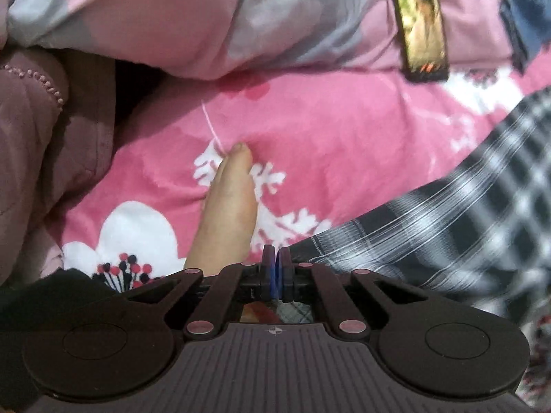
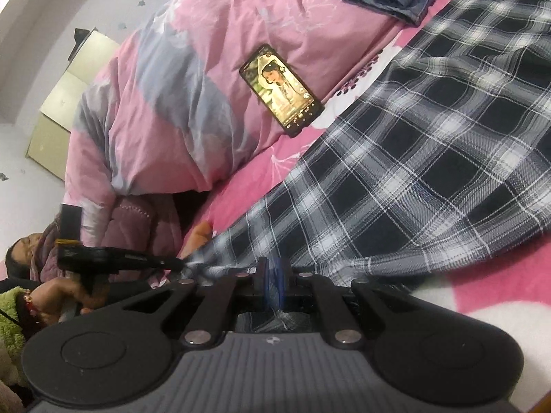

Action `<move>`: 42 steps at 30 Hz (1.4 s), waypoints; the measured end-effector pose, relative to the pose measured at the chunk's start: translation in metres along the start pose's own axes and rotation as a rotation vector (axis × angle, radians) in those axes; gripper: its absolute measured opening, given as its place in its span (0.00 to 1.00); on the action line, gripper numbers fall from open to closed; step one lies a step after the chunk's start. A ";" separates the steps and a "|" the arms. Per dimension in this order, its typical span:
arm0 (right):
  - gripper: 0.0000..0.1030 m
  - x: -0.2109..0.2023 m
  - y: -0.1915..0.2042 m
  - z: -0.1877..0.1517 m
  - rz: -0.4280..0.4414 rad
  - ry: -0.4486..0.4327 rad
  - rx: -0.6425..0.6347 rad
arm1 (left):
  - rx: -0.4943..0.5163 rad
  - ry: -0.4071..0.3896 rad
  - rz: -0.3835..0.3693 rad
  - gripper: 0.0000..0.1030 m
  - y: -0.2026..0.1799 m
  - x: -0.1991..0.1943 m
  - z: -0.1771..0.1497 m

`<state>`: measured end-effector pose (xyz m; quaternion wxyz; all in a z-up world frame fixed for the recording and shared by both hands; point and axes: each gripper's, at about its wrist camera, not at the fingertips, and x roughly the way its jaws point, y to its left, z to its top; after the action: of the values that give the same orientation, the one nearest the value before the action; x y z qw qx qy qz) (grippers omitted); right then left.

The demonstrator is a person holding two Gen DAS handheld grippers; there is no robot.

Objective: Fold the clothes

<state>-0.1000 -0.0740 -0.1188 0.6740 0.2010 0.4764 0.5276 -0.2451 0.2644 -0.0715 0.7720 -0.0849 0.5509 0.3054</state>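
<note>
Pink floral bedding (image 2: 248,186) is covered by a plaid garment (image 2: 430,158), pinched beside the phone (image 2: 280,89) by both closed grippers, left gripper (image 2: 180,264) and right gripper (image 2: 273,268).

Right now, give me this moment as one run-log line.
left gripper: shut on plaid shirt | right gripper: shut on plaid shirt | shirt: lifted off bed | fold: not done

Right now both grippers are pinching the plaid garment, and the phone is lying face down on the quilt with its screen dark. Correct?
Not quite. The phone lies face up with its screen lit, showing a video; the right wrist view shows it plainly. The rest holds: the left gripper and right gripper are both shut on the plaid garment, and the phone rests on the quilt.
</note>
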 end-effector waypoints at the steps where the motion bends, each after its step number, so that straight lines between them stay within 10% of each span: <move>1: 0.05 0.001 -0.001 0.000 0.000 0.001 0.000 | 0.029 -0.007 0.033 0.02 -0.004 0.003 -0.001; 6: 0.06 0.003 0.000 -0.002 0.000 0.017 -0.020 | 0.026 -0.106 0.094 0.19 0.003 -0.020 0.001; 10: 0.06 0.003 0.002 -0.006 0.006 0.036 -0.033 | -0.016 -0.163 -0.019 0.23 0.009 -0.062 -0.001; 15: 0.06 0.003 0.005 -0.009 0.010 0.049 -0.043 | 0.139 0.008 -0.284 0.25 -0.028 -0.078 -0.044; 22: 0.06 0.005 0.004 -0.022 0.059 0.128 0.011 | 0.116 0.196 -0.353 0.25 -0.052 -0.061 -0.096; 35: 0.12 0.007 -0.009 -0.042 0.048 0.181 0.085 | 0.381 0.103 -0.221 0.24 -0.087 -0.042 -0.115; 37: 0.12 0.006 -0.013 -0.041 0.041 0.171 0.099 | 0.379 0.090 -0.220 0.04 -0.086 -0.043 -0.114; 42: 0.12 0.003 -0.023 -0.038 0.013 0.151 0.130 | 0.457 0.059 -0.191 0.02 -0.076 -0.068 -0.103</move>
<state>-0.1199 -0.0883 -0.1558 0.6184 0.2071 0.5576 0.5136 -0.2984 0.1295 -0.0645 0.7803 0.0315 0.6172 0.0960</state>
